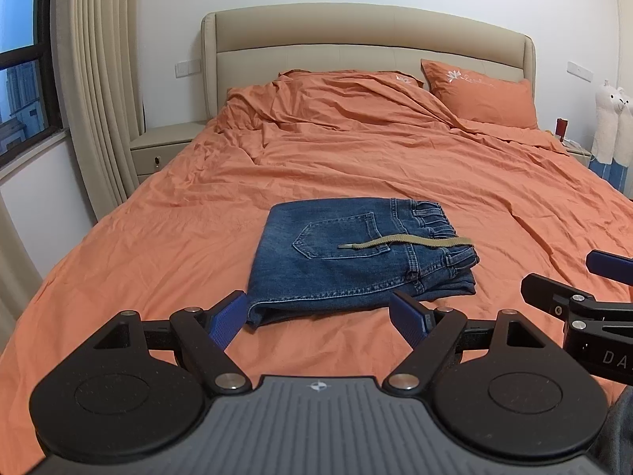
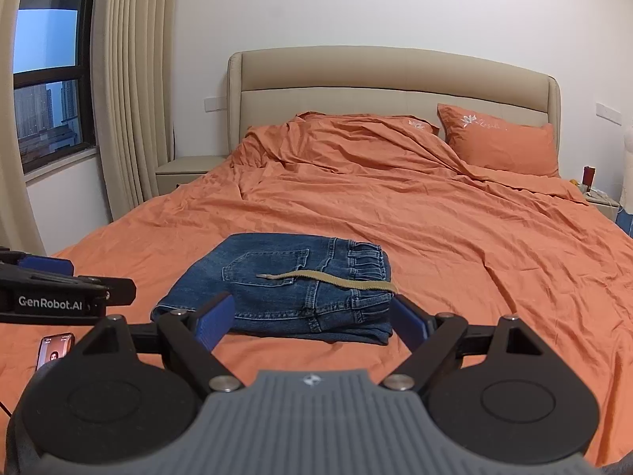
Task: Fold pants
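Blue denim pants (image 1: 348, 261) lie folded into a compact rectangle on the orange bed, back pocket up, with a tan drawstring (image 1: 407, 242) lying across the top. They also show in the right wrist view (image 2: 292, 289). My left gripper (image 1: 322, 318) is open and empty, hovering just short of the pants' near edge. My right gripper (image 2: 312, 322) is open and empty, also just short of the near edge. Each gripper shows at the side of the other's view.
The orange bedspread (image 1: 356, 166) is wrinkled, with a pillow (image 1: 482, 95) at the beige headboard. Nightstands stand at both sides of the bed. A phone (image 2: 55, 350) lies on the bed at the near left. Curtains and a window are on the left.
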Demonstrator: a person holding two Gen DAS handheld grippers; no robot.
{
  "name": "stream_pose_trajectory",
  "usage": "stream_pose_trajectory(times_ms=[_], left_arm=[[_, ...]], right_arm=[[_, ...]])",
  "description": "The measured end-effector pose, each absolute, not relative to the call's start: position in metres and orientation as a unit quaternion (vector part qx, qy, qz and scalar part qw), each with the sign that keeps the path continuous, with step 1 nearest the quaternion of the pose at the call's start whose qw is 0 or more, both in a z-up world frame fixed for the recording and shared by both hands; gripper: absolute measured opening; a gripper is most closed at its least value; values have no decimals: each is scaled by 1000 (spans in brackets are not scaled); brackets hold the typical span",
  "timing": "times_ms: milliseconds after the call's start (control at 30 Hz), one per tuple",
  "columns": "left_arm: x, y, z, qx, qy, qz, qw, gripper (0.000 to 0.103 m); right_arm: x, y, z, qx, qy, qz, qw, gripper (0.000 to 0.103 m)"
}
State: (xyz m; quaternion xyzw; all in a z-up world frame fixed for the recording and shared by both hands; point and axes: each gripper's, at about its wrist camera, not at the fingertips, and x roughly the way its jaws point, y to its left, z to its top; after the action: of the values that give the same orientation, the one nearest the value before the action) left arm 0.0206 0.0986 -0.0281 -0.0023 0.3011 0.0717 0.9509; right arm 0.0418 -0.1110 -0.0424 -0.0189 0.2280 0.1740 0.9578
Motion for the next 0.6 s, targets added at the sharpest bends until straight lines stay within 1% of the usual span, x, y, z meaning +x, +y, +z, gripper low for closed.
stream_pose_trajectory(times_ms=[600], left_arm=[[19,96,-27,1,299,71,952,95]], right_arm=[[40,-115,-40,-10,223,168,960,82]])
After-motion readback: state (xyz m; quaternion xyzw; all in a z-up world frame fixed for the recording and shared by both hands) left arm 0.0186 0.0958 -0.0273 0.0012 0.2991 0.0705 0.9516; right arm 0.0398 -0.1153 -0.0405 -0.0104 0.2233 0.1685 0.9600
